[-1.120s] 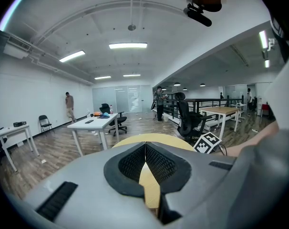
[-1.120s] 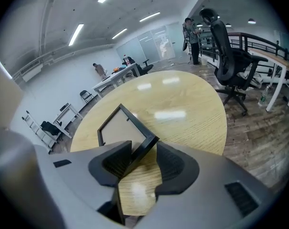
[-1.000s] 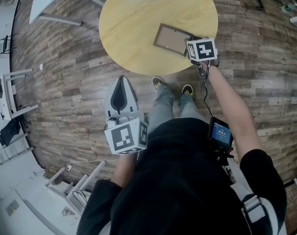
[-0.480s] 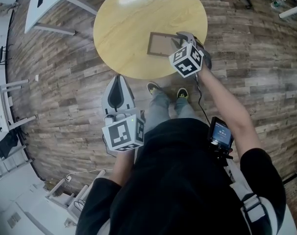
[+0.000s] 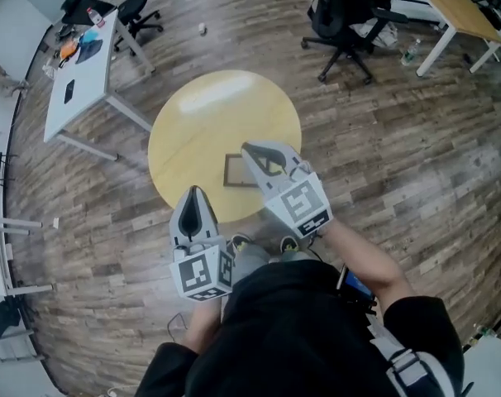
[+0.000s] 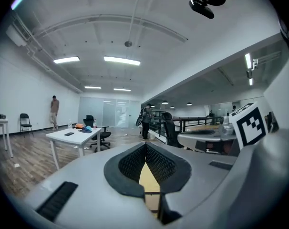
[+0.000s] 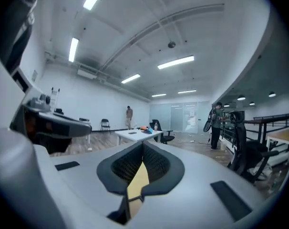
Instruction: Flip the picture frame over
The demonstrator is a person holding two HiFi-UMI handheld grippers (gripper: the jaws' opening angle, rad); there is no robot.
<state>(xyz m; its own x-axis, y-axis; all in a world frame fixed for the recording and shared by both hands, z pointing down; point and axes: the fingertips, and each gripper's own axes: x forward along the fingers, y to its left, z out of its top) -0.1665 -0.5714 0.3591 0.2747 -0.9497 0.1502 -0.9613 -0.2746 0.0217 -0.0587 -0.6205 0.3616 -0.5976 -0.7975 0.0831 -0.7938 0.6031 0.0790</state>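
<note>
Nearest, at the near edge of the round yellow table [image 5: 202, 112], the left gripper [image 5: 193, 191] is held with its jaws pressed together on nothing. Just to its right, the right gripper [image 5: 249, 149] is raised above the table; its jaws have just been closing and are now met tip to tip, with nothing between them. The picture frame [image 5: 235, 172] is seen lying flat on the table's near right part, partly covered by the right gripper and pinched by neither tool, while farther off a white desk [image 5: 81, 77] is set at the left and a black office chair [image 5: 341, 15] at the far right.
</note>
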